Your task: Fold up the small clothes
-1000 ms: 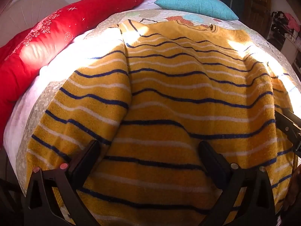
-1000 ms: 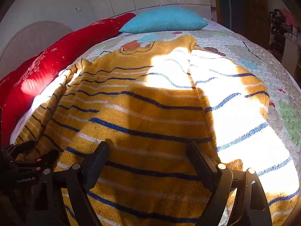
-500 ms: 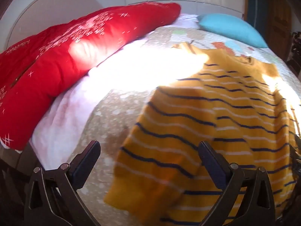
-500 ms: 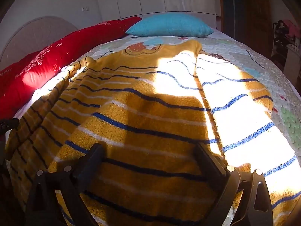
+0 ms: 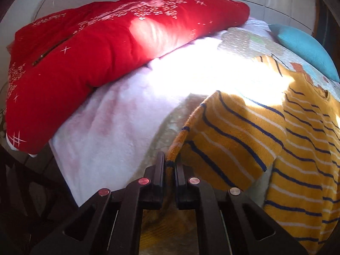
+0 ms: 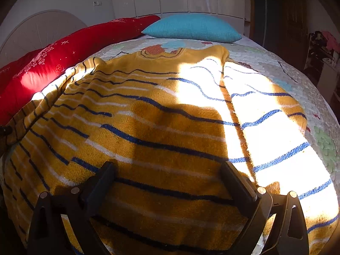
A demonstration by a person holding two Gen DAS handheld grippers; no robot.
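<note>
A yellow sweater with blue and white stripes lies spread on the bed, collar toward the far pillow. In the left wrist view the sweater fills the right side, and its left sleeve is lifted at the cuff. My left gripper is shut on the sleeve cuff at the sweater's left edge. My right gripper is open, its fingers spread just above the sweater's lower body, holding nothing.
A long red cushion lies along the left side of the bed and also shows in the right wrist view. A teal pillow sits at the head. The quilted bedspread shows on the right. Dark furniture stands far right.
My left gripper swung left from over the sweater's body to the sleeve and closed on the cuff. My right gripper stayed open over the lower body, shifting slightly.
</note>
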